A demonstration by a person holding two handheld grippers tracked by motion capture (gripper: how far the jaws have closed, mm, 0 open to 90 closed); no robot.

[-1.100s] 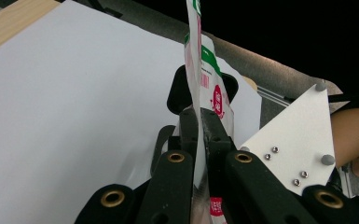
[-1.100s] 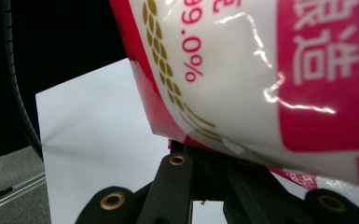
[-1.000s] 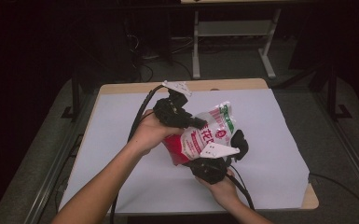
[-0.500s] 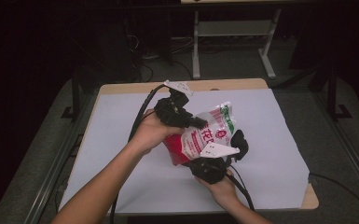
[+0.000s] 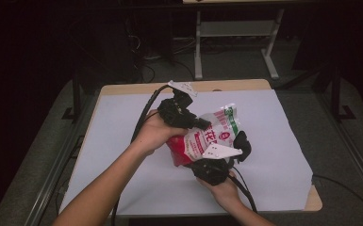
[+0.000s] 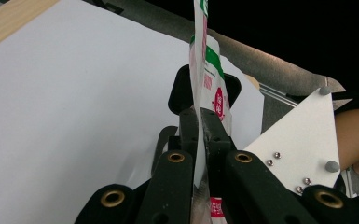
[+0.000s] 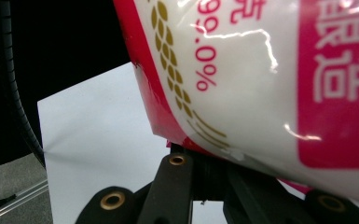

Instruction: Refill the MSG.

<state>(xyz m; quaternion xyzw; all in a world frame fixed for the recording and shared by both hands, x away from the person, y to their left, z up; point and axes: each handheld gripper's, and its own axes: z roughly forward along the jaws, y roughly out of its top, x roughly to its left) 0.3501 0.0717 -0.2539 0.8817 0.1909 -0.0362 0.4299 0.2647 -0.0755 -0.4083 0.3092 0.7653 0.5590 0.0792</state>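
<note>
showing red/white printed bag [image 5: 202, 139], prob. w/ white grains.

A white sheet [image 5: 268, 141] covers nearly the whole tabletop [image 5: 235, 85], bare wood peeking out along the far edge and at the near right corner. Grey carpet [image 5: 339, 155] lies around the table, and beyond it a pale metal frame [image 5: 235, 35] stands in a dark room with cables on the floor.
</note>
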